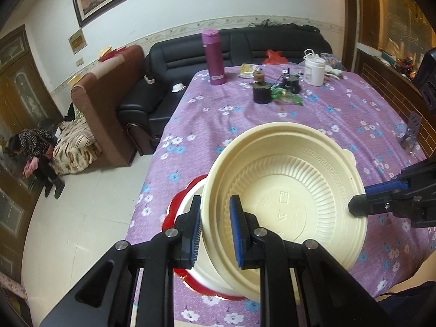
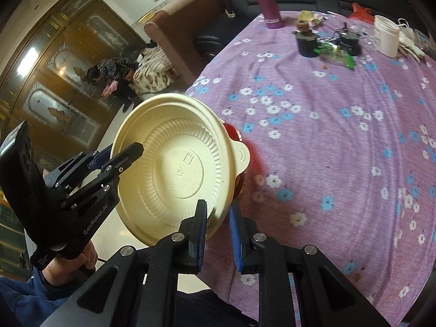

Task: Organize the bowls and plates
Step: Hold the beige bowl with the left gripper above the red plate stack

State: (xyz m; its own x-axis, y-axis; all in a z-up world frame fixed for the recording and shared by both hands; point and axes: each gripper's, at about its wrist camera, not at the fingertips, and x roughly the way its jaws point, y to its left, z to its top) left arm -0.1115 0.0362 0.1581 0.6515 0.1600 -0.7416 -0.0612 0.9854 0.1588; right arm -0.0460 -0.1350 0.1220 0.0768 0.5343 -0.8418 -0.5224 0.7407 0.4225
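Observation:
A cream plastic bowl (image 1: pixel 286 199) (image 2: pixel 179 169) with a ribbed inside hangs tilted over the near left corner of the table. My left gripper (image 1: pixel 215 229) (image 2: pixel 128 152) is shut on the rim at one side. On the opposite side my right gripper (image 2: pixel 218 226) (image 1: pixel 357 204) is shut on the rim too. Under the bowl lies a red plate (image 1: pixel 174 212) (image 2: pixel 253 158) with another pale dish (image 1: pixel 190 199) on it, mostly hidden by the held bowl.
The table wears a purple flowered cloth (image 1: pixel 245 125). At its far end stand a purple flask (image 1: pixel 214 57), a black cup (image 1: pixel 261 94), a green wrapper (image 1: pixel 288 96) and a white jar (image 1: pixel 314 69). A black sofa (image 1: pixel 169 62) is behind; a person (image 1: pixel 35 150) crouches on the floor at left.

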